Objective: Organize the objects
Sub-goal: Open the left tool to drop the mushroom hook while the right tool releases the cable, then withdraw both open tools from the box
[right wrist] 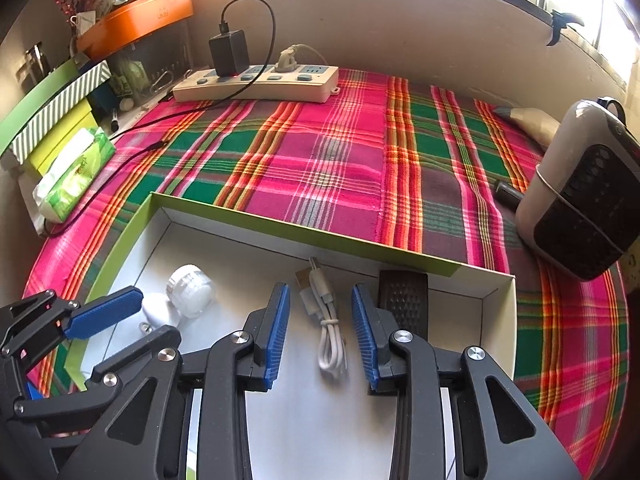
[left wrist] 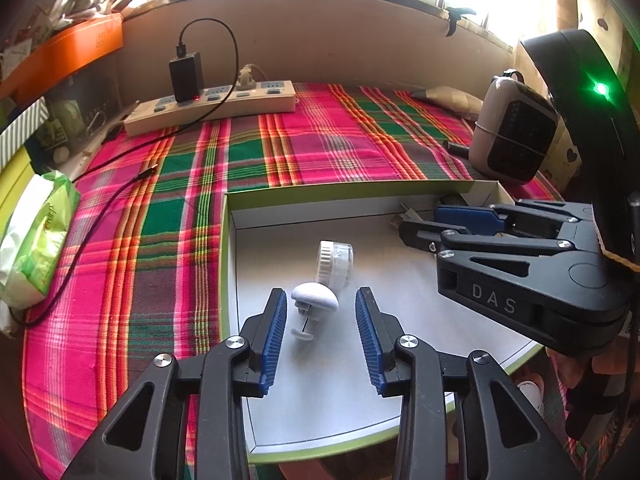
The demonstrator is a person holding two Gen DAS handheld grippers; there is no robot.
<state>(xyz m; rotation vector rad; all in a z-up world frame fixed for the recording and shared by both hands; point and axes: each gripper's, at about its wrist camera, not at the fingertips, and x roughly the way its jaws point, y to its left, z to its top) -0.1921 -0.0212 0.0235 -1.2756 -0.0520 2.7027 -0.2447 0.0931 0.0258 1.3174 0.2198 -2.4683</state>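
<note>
A shallow green-rimmed box (left wrist: 228, 264) with a white floor lies on the plaid cloth; it also shows in the right wrist view (right wrist: 280, 228). My left gripper (left wrist: 321, 304) is open over the box, its jaws either side of a small white dome-shaped piece (left wrist: 314, 298). A clear round jar with a white lid (left wrist: 335, 262) lies just beyond; it also shows in the right wrist view (right wrist: 191, 290). My right gripper (right wrist: 320, 300) is open and empty, its jaws astride a coiled white USB cable (right wrist: 326, 320). A dark textured block (right wrist: 404, 300) lies in the box's right corner.
A power strip (right wrist: 256, 84) with a black charger and cable sits at the back. A beige and black device (right wrist: 584, 188) stands at the right. A green tissue pack (right wrist: 76, 172) and stacked boxes (right wrist: 56, 120) line the left edge. The wall and window sill run behind.
</note>
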